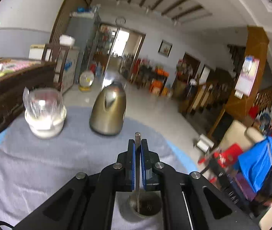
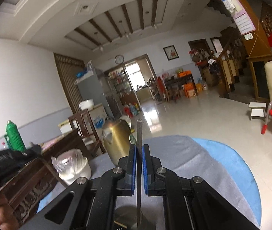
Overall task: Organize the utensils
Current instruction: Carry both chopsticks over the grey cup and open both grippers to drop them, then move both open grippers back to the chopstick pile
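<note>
Spoon [image 1: 137,172], slim steel, bowl-end down

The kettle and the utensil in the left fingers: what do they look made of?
Kettle: probably metal, with a smooth bronze-gold sheen and soft reflections. Utensil: thin, grey and shiny, likely steel; a spoon bowl shows below, over a metal cup.

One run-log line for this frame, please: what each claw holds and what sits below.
left claw: shut on spoon | right claw: shut on utensil handle | metal cup below | kettle on table
</note>
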{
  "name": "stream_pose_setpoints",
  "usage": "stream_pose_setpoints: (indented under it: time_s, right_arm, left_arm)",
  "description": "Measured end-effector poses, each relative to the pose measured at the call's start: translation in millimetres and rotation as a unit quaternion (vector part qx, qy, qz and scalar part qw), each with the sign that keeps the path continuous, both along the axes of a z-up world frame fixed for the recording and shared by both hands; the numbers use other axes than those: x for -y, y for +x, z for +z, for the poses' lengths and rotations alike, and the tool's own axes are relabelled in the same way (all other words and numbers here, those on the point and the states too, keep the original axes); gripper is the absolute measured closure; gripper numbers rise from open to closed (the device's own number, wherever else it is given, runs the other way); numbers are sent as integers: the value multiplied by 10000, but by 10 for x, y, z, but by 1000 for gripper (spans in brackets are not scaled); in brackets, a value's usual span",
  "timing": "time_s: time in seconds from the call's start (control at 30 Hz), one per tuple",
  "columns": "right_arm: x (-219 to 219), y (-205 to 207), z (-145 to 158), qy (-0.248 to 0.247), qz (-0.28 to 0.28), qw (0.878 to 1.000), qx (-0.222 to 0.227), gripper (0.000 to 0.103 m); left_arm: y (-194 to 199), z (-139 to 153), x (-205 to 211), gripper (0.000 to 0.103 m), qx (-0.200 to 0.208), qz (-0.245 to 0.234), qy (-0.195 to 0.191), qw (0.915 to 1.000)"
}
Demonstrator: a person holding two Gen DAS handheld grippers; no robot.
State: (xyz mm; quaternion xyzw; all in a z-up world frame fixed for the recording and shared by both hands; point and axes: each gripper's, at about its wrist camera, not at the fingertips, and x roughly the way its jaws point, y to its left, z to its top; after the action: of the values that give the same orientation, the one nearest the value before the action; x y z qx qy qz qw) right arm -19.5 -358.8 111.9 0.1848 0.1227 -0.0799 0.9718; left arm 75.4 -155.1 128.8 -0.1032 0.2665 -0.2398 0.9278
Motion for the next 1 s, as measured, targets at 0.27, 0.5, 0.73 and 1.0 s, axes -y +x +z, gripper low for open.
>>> stream_pose_setpoints:
  time_s: [0.27,0.5,0.73,1.0]
  right_arm:
    - [125,-271,-114,669,392,9968,-187,70]
    - [-14,-718,-157,845,436,9953,160,39]
    - [-173,-934,-353,693,753,9942,-336,39]
    - [-472,-842,-632,529,1116,9868,-1048,39]
  left_arm:
    - [-321,-1,-168,51,11,-101,339,9994]
    - [-718,-212,-374,36,-16,-2,1030,9947]
    - [-771,-744,-498,31,-630,460,2298,9701]
    - [-882,-1191,-725,31,-986,549,2860,9515]
